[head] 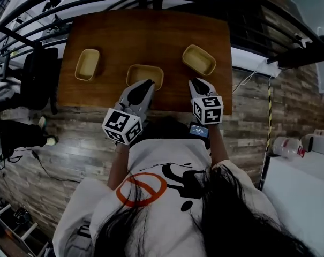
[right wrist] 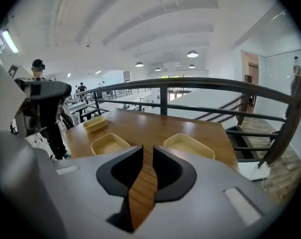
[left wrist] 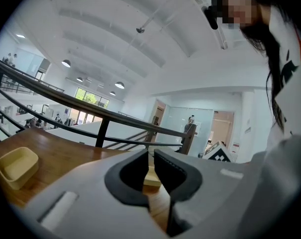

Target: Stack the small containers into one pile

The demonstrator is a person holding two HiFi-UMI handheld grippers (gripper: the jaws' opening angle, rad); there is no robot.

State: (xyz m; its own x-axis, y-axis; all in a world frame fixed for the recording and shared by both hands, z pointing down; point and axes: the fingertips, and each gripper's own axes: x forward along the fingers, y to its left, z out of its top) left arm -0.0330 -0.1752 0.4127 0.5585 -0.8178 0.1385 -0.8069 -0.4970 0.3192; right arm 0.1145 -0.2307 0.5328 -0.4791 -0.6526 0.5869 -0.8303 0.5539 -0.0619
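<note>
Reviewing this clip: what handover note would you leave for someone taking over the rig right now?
Grippers: the left tongs stand narrowly apart at the near rim of the middle container, which shows in the gap; a grip is not confirmed. The right tongs are slightly open and empty, over the bare table, just short of the right container.
Things: the left container sits apart from the others.
Done: nothing is stacked; all three containers lie separate in a row.
Left: nest the three into one pile.
</note>
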